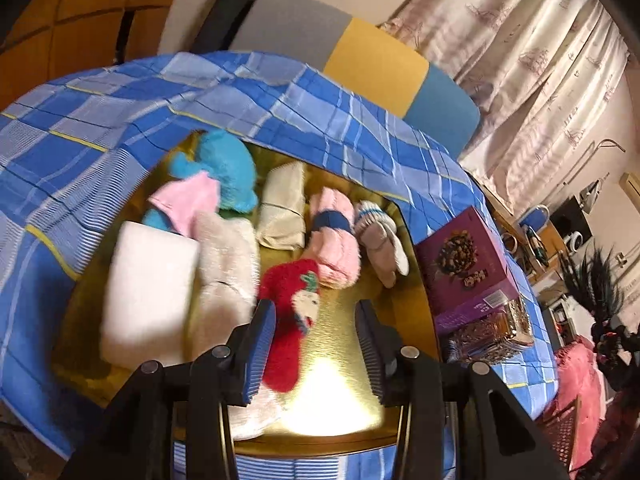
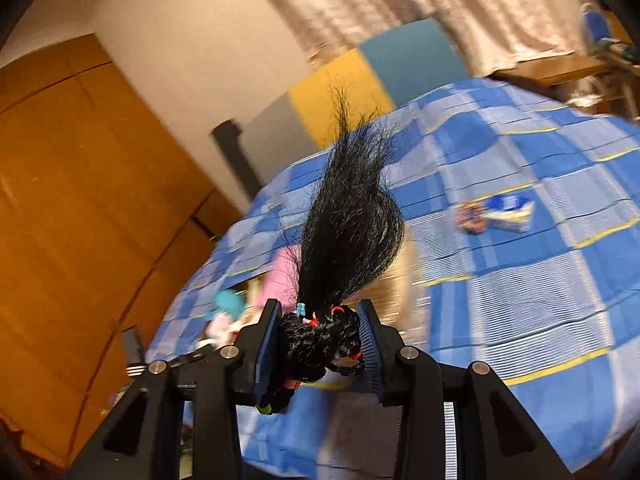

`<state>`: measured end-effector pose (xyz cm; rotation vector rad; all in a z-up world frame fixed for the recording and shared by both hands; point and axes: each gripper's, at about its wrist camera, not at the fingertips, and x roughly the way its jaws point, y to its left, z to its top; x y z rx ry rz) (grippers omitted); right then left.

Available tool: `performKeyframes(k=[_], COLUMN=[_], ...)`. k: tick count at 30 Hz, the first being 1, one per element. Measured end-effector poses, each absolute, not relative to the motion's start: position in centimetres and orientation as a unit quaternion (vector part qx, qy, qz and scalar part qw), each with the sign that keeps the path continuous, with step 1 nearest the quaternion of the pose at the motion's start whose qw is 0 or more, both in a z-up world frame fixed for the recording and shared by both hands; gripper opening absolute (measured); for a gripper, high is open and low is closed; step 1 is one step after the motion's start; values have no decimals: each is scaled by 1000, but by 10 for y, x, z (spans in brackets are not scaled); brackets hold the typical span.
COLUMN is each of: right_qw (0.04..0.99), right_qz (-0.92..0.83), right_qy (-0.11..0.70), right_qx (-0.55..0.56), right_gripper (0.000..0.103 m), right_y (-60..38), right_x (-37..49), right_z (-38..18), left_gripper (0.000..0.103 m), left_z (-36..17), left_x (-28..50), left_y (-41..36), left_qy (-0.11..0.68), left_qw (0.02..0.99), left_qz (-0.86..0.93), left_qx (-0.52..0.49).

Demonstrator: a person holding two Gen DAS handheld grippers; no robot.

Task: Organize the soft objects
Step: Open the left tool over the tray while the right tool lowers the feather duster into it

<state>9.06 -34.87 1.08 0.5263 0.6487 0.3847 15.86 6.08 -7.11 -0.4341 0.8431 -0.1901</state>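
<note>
Blue checked cloth covers the surface, and on it lies a golden tray full of soft things. My left hand-held gripper stands spread above the tray, with nothing pinched. Just beside its left finger lies the red fuzzy sock. Beyond the sock sit a pink roll and a blue plush toy. My right hand-held gripper pinches a black hair bundle with coloured bands.

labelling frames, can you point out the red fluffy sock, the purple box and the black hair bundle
red fluffy sock [image 1: 286,312], left wrist view, on its red middle.
purple box [image 1: 460,256], left wrist view, on its printed top face.
black hair bundle [image 2: 352,232], right wrist view, on the loose strands.
</note>
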Motion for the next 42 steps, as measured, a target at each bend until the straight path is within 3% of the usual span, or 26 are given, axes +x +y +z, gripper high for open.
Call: performKeyframes(k=[10,20,27,29,31,42], right_qw=[871,871,837,840,852,922], right_qz=[285,232,186,192,186,172], right_qy=[354,434,514,508,490,334], right_qx=[186,3,2,1,1,99], right_gripper=[39,39,42,43,50,50], right_y=[-233,-116,-103,-102,-106,-196], right_x=[124,180,198,188,177,116], right_z=[3,-64,-101,-95,-84,-10], left_gripper=[41,41,41,41,41,41], left_z=[-72,-74,-73,-72,-72,-68], left_x=[139,132,129,128,128,127], left_y=[91,107,111,110,110,88], left_qy=[391,386,380,378,377,381], left_qw=[889,888,888,889,888,885], left_qz=[-68,-61,-68,-68,-70,-100], left_qx=[-228,-241,-251,-251,-252,-249])
